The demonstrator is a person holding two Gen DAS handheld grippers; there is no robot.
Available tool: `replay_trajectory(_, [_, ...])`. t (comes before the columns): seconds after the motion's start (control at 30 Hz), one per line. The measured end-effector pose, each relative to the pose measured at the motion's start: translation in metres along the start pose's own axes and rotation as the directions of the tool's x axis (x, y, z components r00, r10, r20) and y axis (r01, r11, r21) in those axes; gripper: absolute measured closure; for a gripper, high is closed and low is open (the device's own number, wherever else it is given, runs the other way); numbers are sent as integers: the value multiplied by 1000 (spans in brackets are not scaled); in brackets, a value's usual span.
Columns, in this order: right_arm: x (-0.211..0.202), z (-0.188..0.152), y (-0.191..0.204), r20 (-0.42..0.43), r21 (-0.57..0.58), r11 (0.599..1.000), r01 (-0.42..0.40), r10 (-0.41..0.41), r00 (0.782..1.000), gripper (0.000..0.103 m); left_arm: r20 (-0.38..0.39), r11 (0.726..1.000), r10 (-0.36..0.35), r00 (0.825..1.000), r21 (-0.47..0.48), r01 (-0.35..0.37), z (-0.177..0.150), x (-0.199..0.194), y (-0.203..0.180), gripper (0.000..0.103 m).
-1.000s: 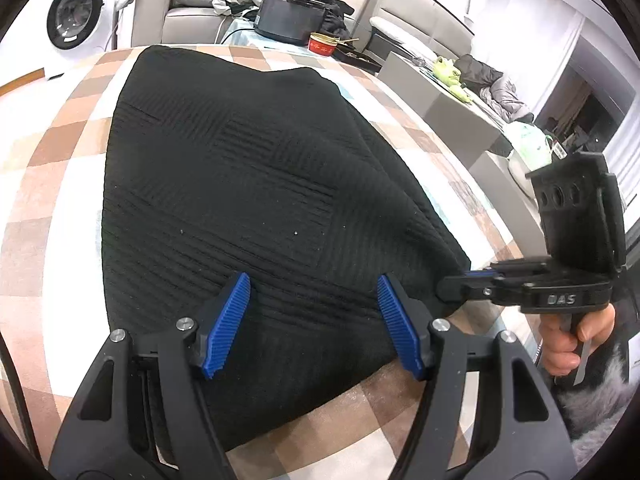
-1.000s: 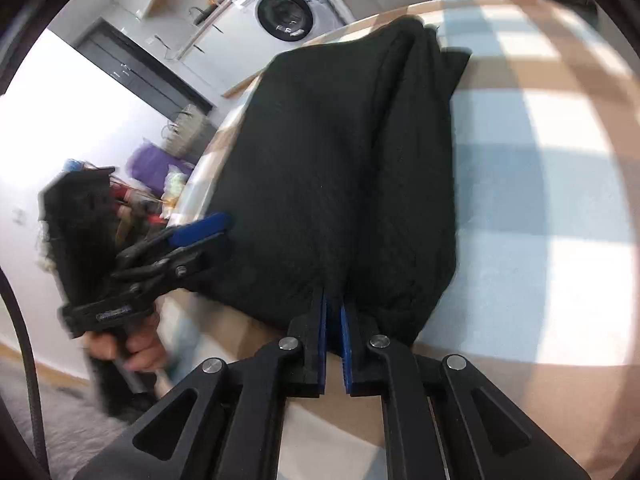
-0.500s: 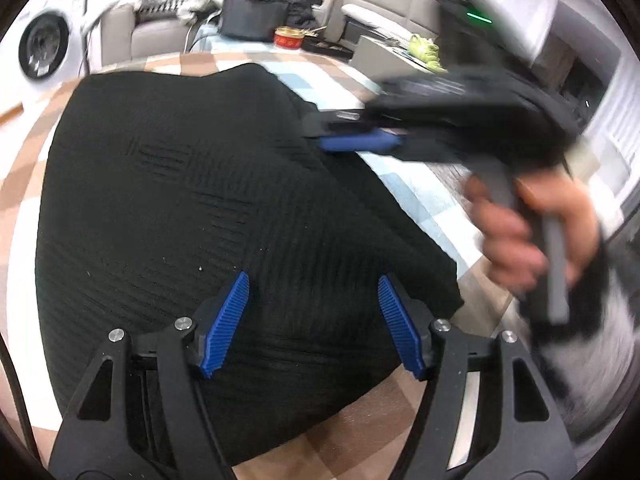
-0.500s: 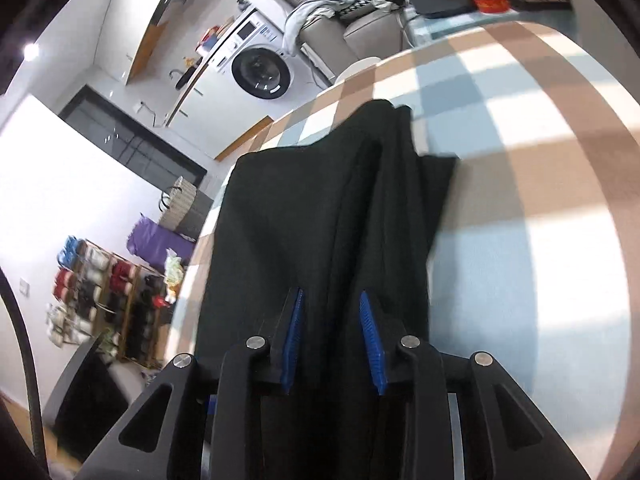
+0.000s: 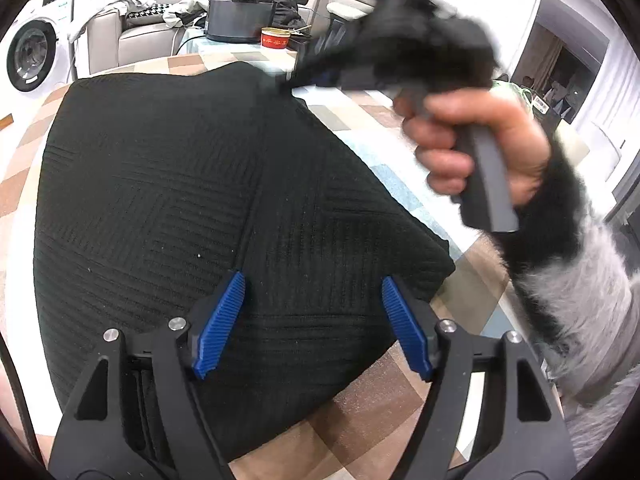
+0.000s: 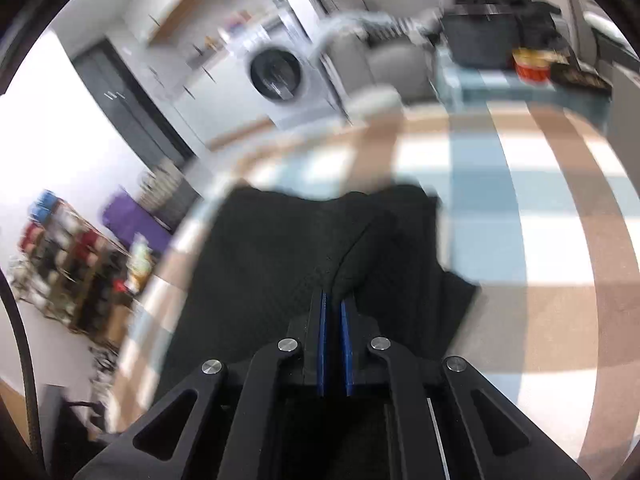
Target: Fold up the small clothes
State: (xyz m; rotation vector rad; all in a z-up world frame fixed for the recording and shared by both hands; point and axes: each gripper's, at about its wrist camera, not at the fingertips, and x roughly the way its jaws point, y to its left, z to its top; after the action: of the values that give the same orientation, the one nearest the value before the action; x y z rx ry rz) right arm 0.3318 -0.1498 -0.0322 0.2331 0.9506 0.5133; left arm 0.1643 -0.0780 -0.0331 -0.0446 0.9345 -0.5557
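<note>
Black knit garment lies flat on the checked bench, its long axis running near to far. Right claw, far side, pinches a raised fold; left claw gapes at the near hem.

1 black garment, 2 grippers, 1 washing machine.

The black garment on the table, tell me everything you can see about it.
The black garment is a dark ribbed knit with panels of lines running in different directions, flecked with light lint. It lies spread on the checked tablecloth, one layer folded over along a lengthwise crease. The right gripper is shut on a raised pinch of its fabric, lifting a fold. The left gripper hangs open over its near edge, blue fingers apart.
</note>
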Motion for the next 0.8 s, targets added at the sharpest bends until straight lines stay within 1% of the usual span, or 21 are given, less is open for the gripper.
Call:
replay_trajectory(0.03, [9, -3, -8, -28, 20, 1000, 19, -19, 999, 96, -1, 1000, 0, 1000, 1, 0, 2, 2, 3, 34])
replay_trajectory(0.07, [15, -7, -16, -40, 57, 998, 15, -12, 999, 95, -2, 1000, -1, 1000, -1, 1, 3, 1, 3, 34])
replay_trajectory(0.13, [11, -13, -27, -31, 132, 990, -59, 64, 997, 87, -3, 1000, -12, 1000, -21, 12, 3, -3, 5, 34])
replay_trajectory(0.17, [5, -17, -27, -39, 147, 986, -73, 80, 996, 85, -3, 999, -15, 1000, -37, 15, 3, -6, 8, 34])
replay_trajectory(0.2, [-2, -21, -27, -42, 153, 984, -89, 97, 994, 79, 0, 999, -11, 1000, -51, 11, 3, -11, 11, 34])
replay_trajectory(0.23, [-10, -27, -27, -41, 171, 978, -119, 127, 991, 76, 10, 998, -2, 1000, -65, 3, 2, -16, 14, 34])
replay_trajectory(0.27, [-20, -35, -27, -33, 207, 964, -170, 180, 983, 71, 24, 997, 7, 1000, -74, -5, 2, -22, 17, 34])
replay_trajectory(0.3, [-26, -44, -24, -27, 226, 950, -217, 229, 973, 68, 35, 997, 16, 999, -79, -13, 3, -26, 19, 34])
replay_trajectory(0.33, [-33, -55, -20, -29, 240, 935, -260, 274, 961, 68, 43, 996, 31, 999, -84, -27, 3, -30, 22, 34])
replay_trajectory(0.43, [-35, -78, -6, -54, 259, 918, -301, 324, 944, 68, 58, 991, 65, 996, -123, -57, 4, -39, 40, 34])
replay_trajectory(0.47, [-33, -82, -2, -58, 251, 925, -285, 308, 950, 69, 60, 988, 72, 996, -141, -63, 4, -40, 46, 34])
replay_trajectory(0.5, [-29, -85, 1, -76, 236, 941, -244, 269, 960, 70, 61, 985, 81, 995, -154, -70, 5, -42, 52, 34])
replay_trajectory(0.53, [-24, -86, 3, -104, 221, 955, -198, 225, 969, 77, 64, 982, 97, 993, -169, -85, 4, -45, 57, 34])
replay_trajectory(0.6, [-20, -86, 3, -107, 236, 953, -191, 221, 969, 92, 68, 974, 128, 989, -199, -112, 2, -51, 69, 34])
replay_trajectory(0.63, [-25, -85, 5, -84, 225, 954, -198, 221, 972, 94, 78, 967, 144, 987, -223, -123, 1, -56, 77, 34])
replay_trajectory(0.7, [-42, -83, 14, -20, 155, 965, -210, 216, 976, 94, 95, 954, 170, 981, -264, -140, -2, -66, 91, 34])
replay_trajectory(0.73, [-51, -84, 21, -2, 111, 976, -187, 188, 982, 94, 101, 946, 187, 977, -288, -151, -5, -70, 98, 34])
replay_trajectory(0.8, [-51, -88, 20, -19, 93, 985, -143, 145, 989, 94, 101, 929, 211, 972, -330, -167, -13, -78, 114, 34])
